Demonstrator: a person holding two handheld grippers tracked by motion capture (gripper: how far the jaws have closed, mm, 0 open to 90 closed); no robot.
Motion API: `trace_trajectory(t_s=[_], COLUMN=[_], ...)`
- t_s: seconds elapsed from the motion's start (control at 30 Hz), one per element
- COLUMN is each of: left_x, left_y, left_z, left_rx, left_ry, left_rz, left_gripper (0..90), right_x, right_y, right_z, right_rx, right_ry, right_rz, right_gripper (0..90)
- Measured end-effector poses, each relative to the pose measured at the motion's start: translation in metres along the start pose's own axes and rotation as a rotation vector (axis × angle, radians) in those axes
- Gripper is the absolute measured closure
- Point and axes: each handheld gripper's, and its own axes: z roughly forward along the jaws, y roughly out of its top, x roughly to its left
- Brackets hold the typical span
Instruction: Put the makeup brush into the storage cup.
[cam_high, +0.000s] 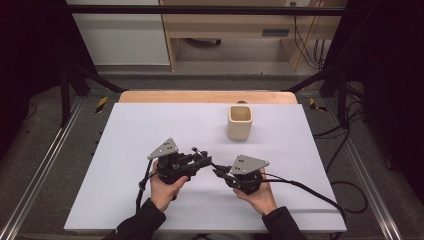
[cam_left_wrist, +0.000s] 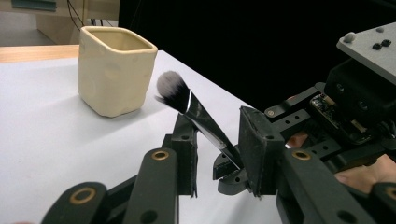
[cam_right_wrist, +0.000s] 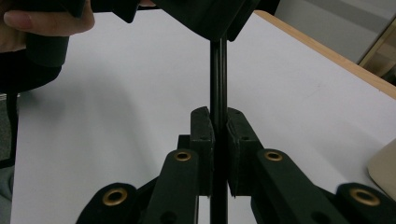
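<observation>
Above near-centre of worktop (cam_high: 125, 150), left to right: left gripper (cam_high: 204, 159) with jaws part-way in, flanking makeup brush (cam_left_wrist: 187, 105); pads look short of pressing handle, so no firm hold yet. Brush aloft between grippers, bristle head toward cup (cam_high: 240, 121). Right gripper (cam_high: 219, 172) clamped tight on brush handle. Judged: brush lifted, handover mid-way. Left: left gripper's grip, right gripper's release, placing in cup, standing well apart at far right.
</observation>
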Motion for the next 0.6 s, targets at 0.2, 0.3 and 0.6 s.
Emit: trace_trajectory(t_s=[0.2, 0.3, 0.6], left_x=[0.0003, -0.0009, -0.0053], left_y=[-0.0009, -0.001, -0.0016], left_z=[-0.0008, -0.0007, -0.0003], left_rx=[-0.007, -0.007, -0.002], left_ry=[0.008, 0.004, -0.013], left_rz=[-0.009, -0.005, 0.006], left_gripper=[73.3, 74.8, 82.2], right_x=[0.0006, 0.001, 0.0021], right_y=[-0.0007, -0.0012, -0.0035], right_z=[0.0017, 0.0027, 0.0075], right_rx=[0.01, 0.012, 0.036], right_ry=[0.002, 0.004, 0.009], right_rz=[-0.004, -0.001, 0.007], right_gripper=[83.2, 83.1, 82.7])
